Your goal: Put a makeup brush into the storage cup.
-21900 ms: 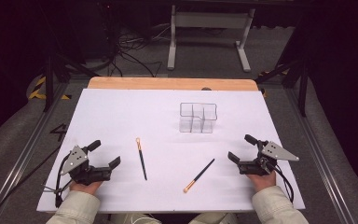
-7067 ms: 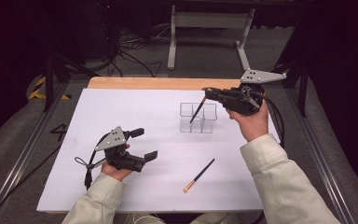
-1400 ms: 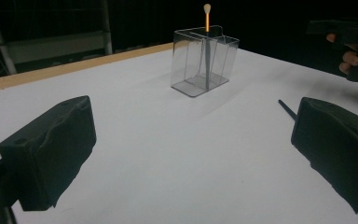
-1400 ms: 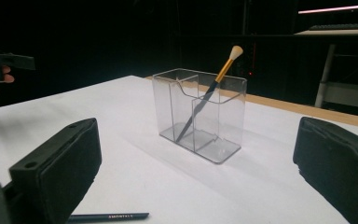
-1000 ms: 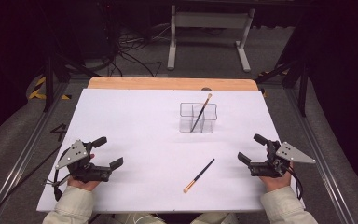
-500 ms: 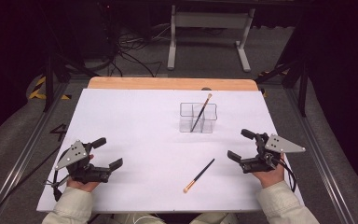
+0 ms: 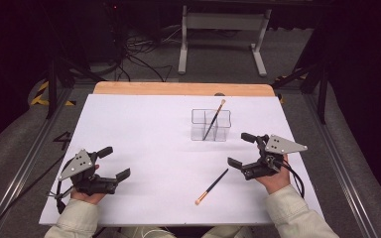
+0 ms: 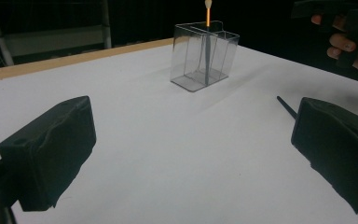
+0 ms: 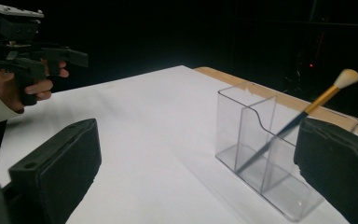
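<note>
Standing tilted in clear divided holder (image 7: 211, 125): one makeup brush (image 7: 213, 119), done. Lying loose on worktop (image 7: 144, 129): second brush (image 7: 212, 187), left to stow. Left tongs (image 7: 114, 162) and right tongs (image 7: 242, 149): both spread, empty.

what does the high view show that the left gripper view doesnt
High view alone: the whole brush on the table with its pale tip toward the person, the left gripper from above with jaws apart, the right gripper complete, both sleeves, and the floor with cables beyond the table.

Left gripper view alone: a low, close look between its own two black jaws, and the clear holder's divider seen side-on.

Both: the clear holder, the brush standing in it, the white table, its wooden far edge, and part of the lying brush's dark handle.
</note>
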A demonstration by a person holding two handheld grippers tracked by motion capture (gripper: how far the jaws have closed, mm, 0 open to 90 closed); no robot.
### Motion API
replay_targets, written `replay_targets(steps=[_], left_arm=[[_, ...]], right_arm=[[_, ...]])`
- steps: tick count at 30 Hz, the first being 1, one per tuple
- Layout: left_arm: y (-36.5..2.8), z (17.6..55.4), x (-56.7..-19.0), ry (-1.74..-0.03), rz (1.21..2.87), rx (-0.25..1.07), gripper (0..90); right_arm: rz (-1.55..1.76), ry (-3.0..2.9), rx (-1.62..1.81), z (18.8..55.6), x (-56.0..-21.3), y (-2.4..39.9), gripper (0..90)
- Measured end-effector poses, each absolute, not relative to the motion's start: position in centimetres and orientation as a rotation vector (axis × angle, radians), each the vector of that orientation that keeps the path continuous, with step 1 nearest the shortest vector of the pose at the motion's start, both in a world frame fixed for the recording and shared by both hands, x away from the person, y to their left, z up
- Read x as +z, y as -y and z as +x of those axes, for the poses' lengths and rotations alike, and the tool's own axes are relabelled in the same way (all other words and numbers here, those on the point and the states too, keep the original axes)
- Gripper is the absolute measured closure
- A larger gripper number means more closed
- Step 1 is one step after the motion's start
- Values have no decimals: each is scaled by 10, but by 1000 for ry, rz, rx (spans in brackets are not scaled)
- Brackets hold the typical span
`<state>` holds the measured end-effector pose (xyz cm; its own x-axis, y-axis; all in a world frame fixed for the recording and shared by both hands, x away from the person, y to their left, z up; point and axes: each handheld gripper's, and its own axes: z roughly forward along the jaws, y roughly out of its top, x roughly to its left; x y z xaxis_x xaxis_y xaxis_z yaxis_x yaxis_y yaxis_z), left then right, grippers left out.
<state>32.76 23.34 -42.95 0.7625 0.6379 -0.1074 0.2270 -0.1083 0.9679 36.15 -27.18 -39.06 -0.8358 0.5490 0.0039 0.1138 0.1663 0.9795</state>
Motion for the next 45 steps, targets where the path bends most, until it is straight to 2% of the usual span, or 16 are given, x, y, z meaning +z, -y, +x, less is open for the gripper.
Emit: replay_targets(steps=[11, 16, 45], left_arm=[[-233, 327, -430, -690, 1684, 393, 6], [-233, 327, -430, -690, 1684, 392, 6], [-239, 319, -430, -709, 1701, 418, 6]], right_arm=[[583, -2179, 1701, 367, -382, 249, 6], [571, -2264, 1684, 369, -377, 242, 36], [475, -2623, 1339, 381, -370, 214, 70]])
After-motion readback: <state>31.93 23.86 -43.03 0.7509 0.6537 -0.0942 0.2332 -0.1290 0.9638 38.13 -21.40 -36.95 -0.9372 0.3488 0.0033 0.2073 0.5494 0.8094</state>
